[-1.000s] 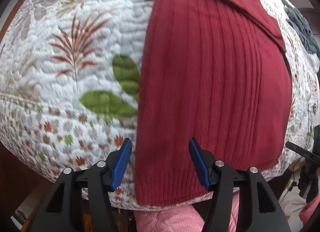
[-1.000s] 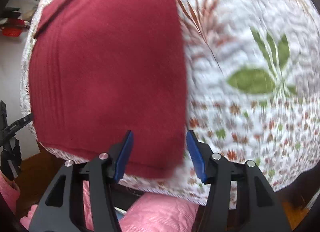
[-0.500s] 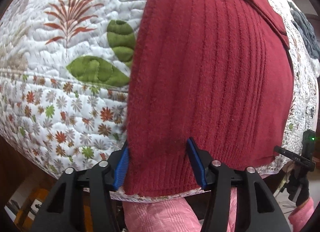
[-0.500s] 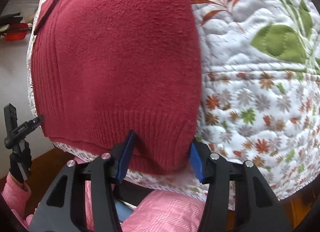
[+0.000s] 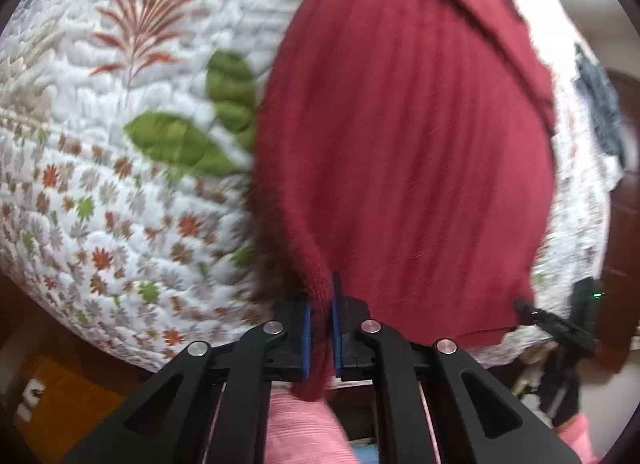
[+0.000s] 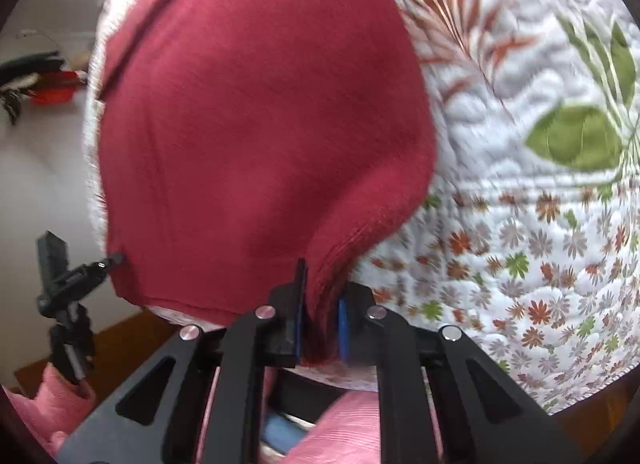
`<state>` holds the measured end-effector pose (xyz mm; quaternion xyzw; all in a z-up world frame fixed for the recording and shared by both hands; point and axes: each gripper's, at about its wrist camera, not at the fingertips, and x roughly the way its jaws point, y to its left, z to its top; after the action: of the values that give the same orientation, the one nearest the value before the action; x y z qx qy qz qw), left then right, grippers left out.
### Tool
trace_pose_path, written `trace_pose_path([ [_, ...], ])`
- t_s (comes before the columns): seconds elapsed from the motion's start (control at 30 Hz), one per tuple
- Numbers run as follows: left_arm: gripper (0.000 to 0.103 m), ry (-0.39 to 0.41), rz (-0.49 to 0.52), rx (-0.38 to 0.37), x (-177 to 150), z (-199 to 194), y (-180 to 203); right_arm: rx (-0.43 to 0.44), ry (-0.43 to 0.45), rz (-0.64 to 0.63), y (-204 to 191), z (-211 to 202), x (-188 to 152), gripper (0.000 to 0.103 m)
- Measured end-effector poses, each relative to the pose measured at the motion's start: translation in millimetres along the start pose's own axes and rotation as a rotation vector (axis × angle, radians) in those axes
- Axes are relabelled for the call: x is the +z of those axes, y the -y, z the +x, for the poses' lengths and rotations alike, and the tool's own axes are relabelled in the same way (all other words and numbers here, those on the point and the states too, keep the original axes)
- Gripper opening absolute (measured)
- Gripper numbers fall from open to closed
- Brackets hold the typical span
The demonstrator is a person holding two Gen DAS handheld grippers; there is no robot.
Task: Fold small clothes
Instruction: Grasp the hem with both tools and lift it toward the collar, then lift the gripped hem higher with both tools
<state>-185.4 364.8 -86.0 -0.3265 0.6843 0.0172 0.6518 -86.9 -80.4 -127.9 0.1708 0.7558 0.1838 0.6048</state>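
1. A dark red knit garment (image 5: 404, 152) lies spread on a quilted bedspread (image 5: 100, 168), its ribbed lines running away from the cameras; a folded band of the same cloth crosses its far end.
2. In the left wrist view the garment's near left corner is gathered into a raised ridge that runs straight down into the left gripper (image 5: 319, 328). The two blue pads (image 5: 306, 336) are pressed against the cloth from either side, and a short tail of red hangs out below them.
3. In the right wrist view the garment (image 6: 256, 136) fills the left and centre, and its near right corner is drawn up in a fold that ends in the right gripper (image 6: 320, 328). The jaws are closed tight on that fold, with only the thickness of the cloth between the blue pads (image 6: 343, 328).
4. Between the two pinched corners the hem lies near the bed's edge, lifted slightly at each end where the grippers hold it; the rest of the garment rests flat.
5. The bedspread (image 6: 540, 200) is white with rust-coloured fern sprays, large green leaves and a border of small flowers in orange, brown and green.
6. Each view catches the other gripper as a dark shape at the hem's far corner: at lower right in the left view, at lower left in the right view.
7. Pink checked cloth (image 5: 308, 428) shows below the grippers, in front of the bed.
8. A dark grey piece of clothing (image 5: 600, 112) lies at the bedspread's far right, well apart from the red garment.
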Motion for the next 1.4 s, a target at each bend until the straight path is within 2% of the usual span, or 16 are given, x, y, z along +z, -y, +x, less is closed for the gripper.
trace_pose_path([
  [0.1, 0.008, 0.048, -0.009, -0.083, 15, -21, 6, 0.051, 0.050, -0.001, -6, -19, 13, 0.011],
  [0.17, 0.008, 0.078, -0.011, -0.111, 32, -27, 3, 0.079, 0.084, -0.002, -7, -26, 21, 0.010],
  [0.43, 0.008, 0.196, 0.010, -0.150, 90, -41, 13, 0.143, 0.200, 0.003, -6, -46, 80, 0.008],
  [0.57, 0.008, 0.229, 0.000, -0.144, 109, -35, 12, 0.133, 0.221, 0.000, -1, -50, 111, 0.008],
  [0.7, 0.008, 0.244, -0.015, -0.156, 132, -25, 8, 0.149, 0.216, 0.027, 1, -42, 137, 0.008],
  [0.8, 0.009, 0.229, -0.026, -0.165, 140, -19, 5, 0.130, 0.200, 0.029, -2, -30, 150, 0.009],
  [0.93, 0.011, 0.190, -0.095, -0.229, 143, -17, -11, 0.136, 0.173, 0.094, 6, -23, 155, 0.014],
  [1.0, 0.016, 0.182, -0.100, -0.244, 139, -22, -17, 0.154, 0.177, 0.118, 14, -26, 150, 0.015],
  [1.1, 0.030, 0.211, -0.093, -0.216, 134, -36, -21, 0.142, 0.193, 0.131, 20, -35, 147, 0.029],
  [1.13, 0.032, 0.224, -0.096, -0.209, 132, -42, -25, 0.133, 0.204, 0.136, 21, -39, 146, 0.036],
  [1.17, 0.033, 0.236, -0.100, -0.203, 133, -45, -26, 0.119, 0.215, 0.139, 22, -43, 145, 0.039],
  [1.27, 0.034, 0.257, -0.073, -0.169, 134, -56, -28, 0.072, 0.242, 0.129, 23, -55, 144, 0.039],
  [1.4, 0.038, 0.265, 0.054, -0.091, 139, -59, -9, 0.020, 0.266, 0.066, 10, -65, 144, 0.039],
])
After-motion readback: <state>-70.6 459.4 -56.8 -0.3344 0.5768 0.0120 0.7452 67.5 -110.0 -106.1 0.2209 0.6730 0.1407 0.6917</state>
